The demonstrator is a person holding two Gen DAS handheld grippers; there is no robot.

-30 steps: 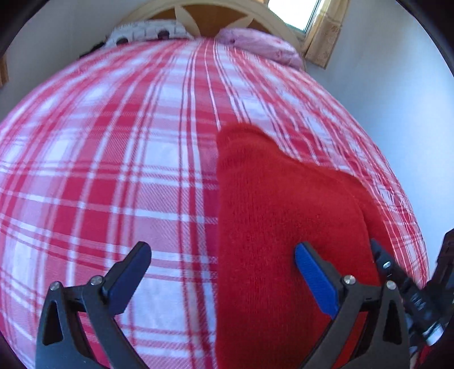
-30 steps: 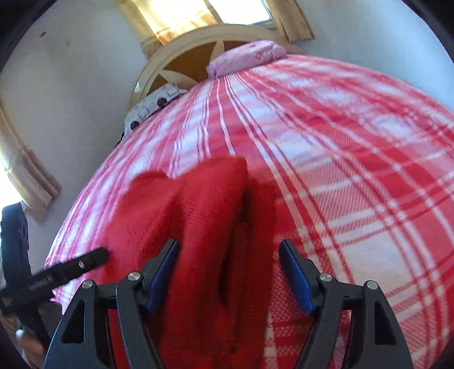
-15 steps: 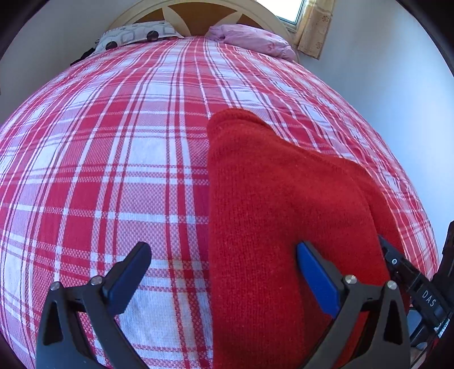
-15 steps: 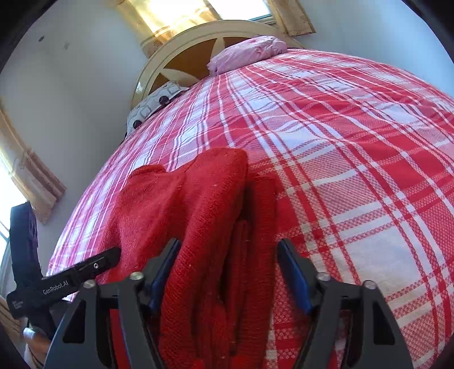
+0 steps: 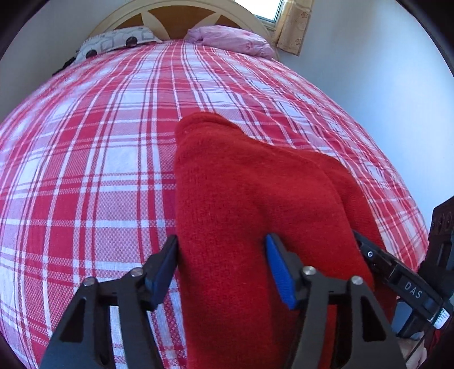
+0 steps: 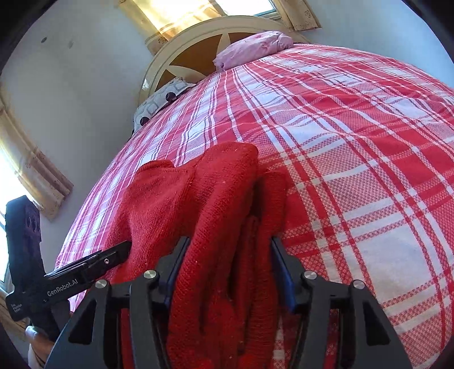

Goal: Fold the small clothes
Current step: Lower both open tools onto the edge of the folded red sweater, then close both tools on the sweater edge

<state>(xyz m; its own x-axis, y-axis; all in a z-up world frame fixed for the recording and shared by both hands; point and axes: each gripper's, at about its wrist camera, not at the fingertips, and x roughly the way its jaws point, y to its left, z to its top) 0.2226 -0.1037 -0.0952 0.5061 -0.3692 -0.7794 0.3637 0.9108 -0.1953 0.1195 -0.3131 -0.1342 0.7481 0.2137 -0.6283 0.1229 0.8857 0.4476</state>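
Observation:
A red knitted garment (image 5: 244, 193) lies folded on the red and white plaid bedspread (image 5: 93, 159), near the bed's front edge. My left gripper (image 5: 222, 269) has its jaws around the garment's left part, both pads touching the knit. My right gripper (image 6: 228, 269) has its jaws around the bunched right folds of the garment (image 6: 215, 204), pads pressed against them. Each gripper also shows in the other's view: the right one at the far right (image 5: 397, 278), the left one at the lower left (image 6: 85, 269).
A patterned grey pillow (image 5: 113, 42) and a pink pillow (image 5: 229, 39) lie at the headboard (image 5: 181, 17) far ahead. A wall (image 5: 383, 85) runs along the bed's right side. Curtained windows (image 6: 176, 17) are behind the headboard and at left.
Both grippers' jaws have narrowed from wide open onto the red garment. The left gripper's left finger moved in from the bare bedspread to the garment's edge.

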